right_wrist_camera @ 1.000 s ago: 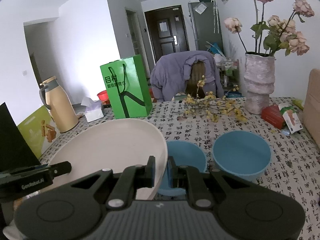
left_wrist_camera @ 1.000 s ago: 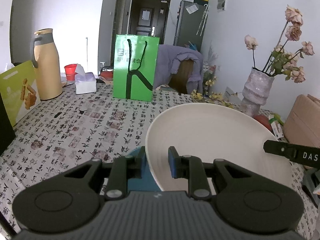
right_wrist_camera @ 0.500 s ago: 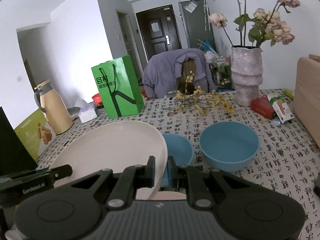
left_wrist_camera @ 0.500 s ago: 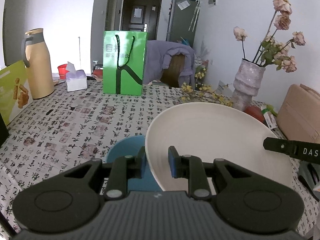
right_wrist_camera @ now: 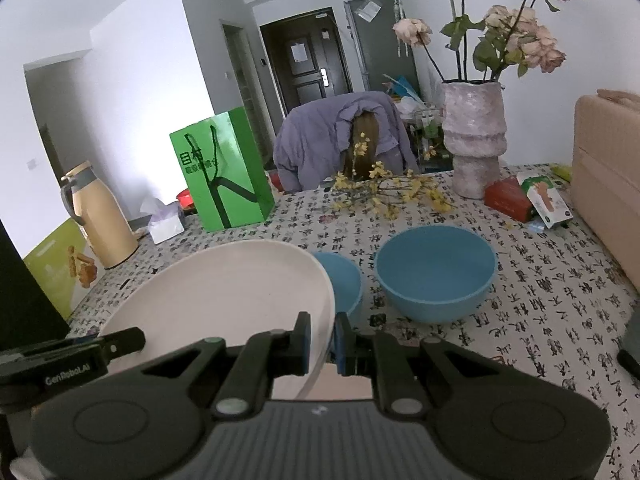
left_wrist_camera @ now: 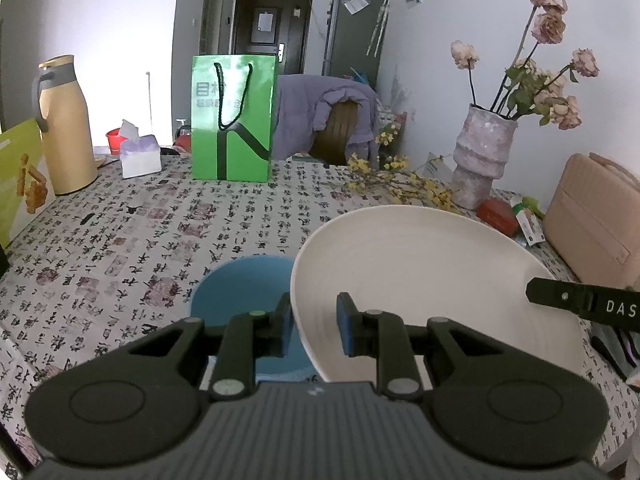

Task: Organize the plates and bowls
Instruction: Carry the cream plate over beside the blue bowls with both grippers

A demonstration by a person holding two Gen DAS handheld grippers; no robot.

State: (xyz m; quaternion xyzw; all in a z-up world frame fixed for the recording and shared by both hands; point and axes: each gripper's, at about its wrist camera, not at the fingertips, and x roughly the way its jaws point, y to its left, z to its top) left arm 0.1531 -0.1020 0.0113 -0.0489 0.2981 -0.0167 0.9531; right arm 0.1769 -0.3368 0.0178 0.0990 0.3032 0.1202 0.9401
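A large white plate [left_wrist_camera: 432,280] is held tilted above the patterned tablecloth by both grippers. My left gripper [left_wrist_camera: 315,330] is shut on the plate's left rim. My right gripper [right_wrist_camera: 322,340] is shut on the plate's [right_wrist_camera: 224,292] right rim. A small blue bowl [left_wrist_camera: 240,292] stands on the cloth just left of the plate in the left wrist view. In the right wrist view that small bowl [right_wrist_camera: 344,280] peeks out behind the plate's edge. A larger blue bowl [right_wrist_camera: 436,276] stands beside it on the right. A pale pinkish surface [right_wrist_camera: 320,384] shows under the plate.
A green paper bag [left_wrist_camera: 234,120], a tan jug [left_wrist_camera: 66,128] and a tissue box [left_wrist_camera: 140,156] stand at the far left. A vase of dried roses [right_wrist_camera: 474,144], yellow sprigs [right_wrist_camera: 384,194], small boxes [right_wrist_camera: 528,200] and a beige case [left_wrist_camera: 596,224] fill the right side.
Both grippers have carried the plate together a little lower. The small blue bowl has come further into view left of the plate. Both grips are unchanged.
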